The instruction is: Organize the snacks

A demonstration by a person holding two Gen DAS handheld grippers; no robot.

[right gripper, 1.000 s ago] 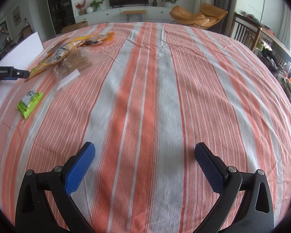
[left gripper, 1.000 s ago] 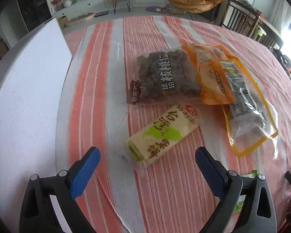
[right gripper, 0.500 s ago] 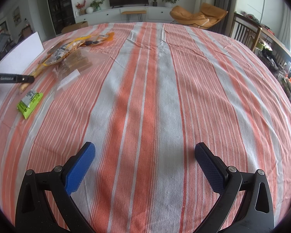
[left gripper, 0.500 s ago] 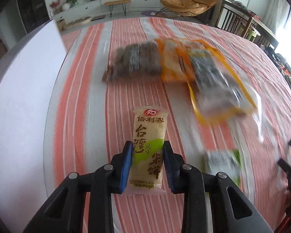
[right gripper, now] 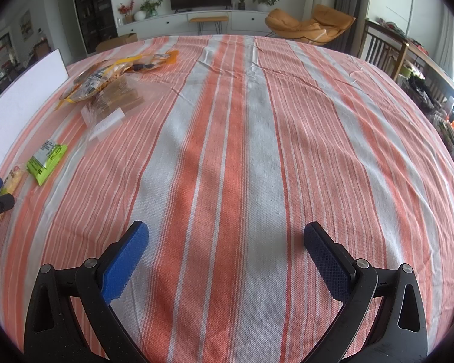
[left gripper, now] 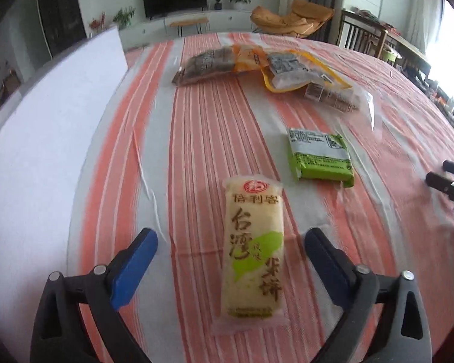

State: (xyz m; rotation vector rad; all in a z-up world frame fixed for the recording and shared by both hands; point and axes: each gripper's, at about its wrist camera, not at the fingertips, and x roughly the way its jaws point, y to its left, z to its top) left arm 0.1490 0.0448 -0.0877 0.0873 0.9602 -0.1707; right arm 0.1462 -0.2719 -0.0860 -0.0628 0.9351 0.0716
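Note:
A cream and green rice-cracker pack [left gripper: 252,251] lies flat on the striped tablecloth between the wide-apart fingers of my left gripper [left gripper: 230,248], which is open and not touching it. A green snack packet [left gripper: 319,158] lies just beyond it to the right. Farther back lie a brown walnut bag [left gripper: 207,65], an orange-edged bag [left gripper: 296,71] and a clear bag of brown pieces [left gripper: 333,96]. My right gripper [right gripper: 225,246] is open and empty over bare cloth. In the right wrist view the green packet [right gripper: 47,160] and the bags [right gripper: 112,81] lie far left.
A white board [left gripper: 48,139] stands along the table's left side. The striped tablecloth [right gripper: 257,139] covers the whole table. Chairs and a sideboard stand beyond the far edge. The right gripper's tip [left gripper: 451,178] shows at the right edge of the left wrist view.
My left gripper closed on the rice-cracker pack, carried it toward the near side beside the green packet, then opened and let it go. The right gripper has not moved.

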